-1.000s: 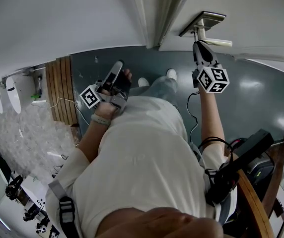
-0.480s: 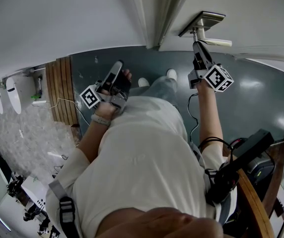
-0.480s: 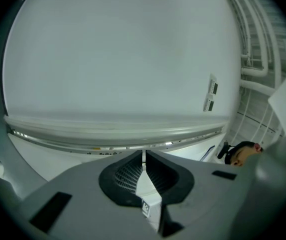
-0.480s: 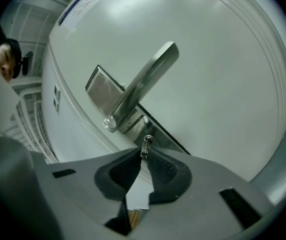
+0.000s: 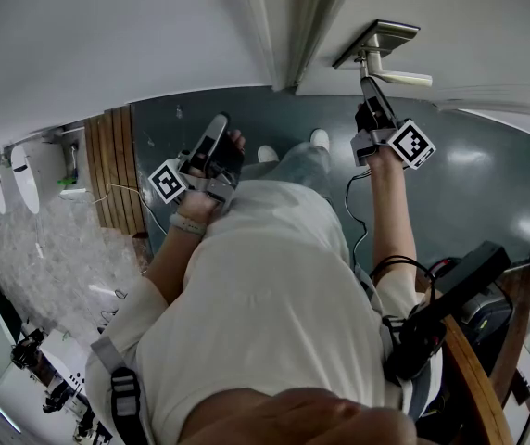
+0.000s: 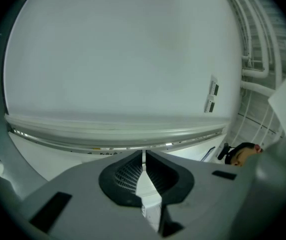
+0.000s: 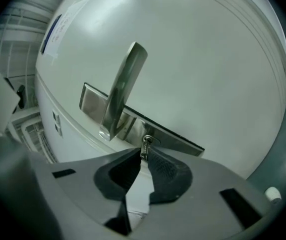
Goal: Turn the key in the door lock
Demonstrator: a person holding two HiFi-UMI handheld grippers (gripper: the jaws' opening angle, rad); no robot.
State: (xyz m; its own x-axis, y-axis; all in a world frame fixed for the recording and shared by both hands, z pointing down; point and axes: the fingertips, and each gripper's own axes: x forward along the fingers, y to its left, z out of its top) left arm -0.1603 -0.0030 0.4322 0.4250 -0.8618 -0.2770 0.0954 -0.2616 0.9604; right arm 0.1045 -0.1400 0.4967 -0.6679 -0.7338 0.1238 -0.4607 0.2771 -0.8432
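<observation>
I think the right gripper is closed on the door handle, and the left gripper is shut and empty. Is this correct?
Not quite: the right gripper is closed on the key, not the handle, as the right gripper view shows. The left gripper is indeed shut and empty.

Small silver key [image 7: 145,145] in door lock [image 7: 180,140], beside lever handle [image 7: 123,91]

Indoor hallway (white door [image 5: 506,35], grey-blue floor [image 5: 497,193]).
</observation>
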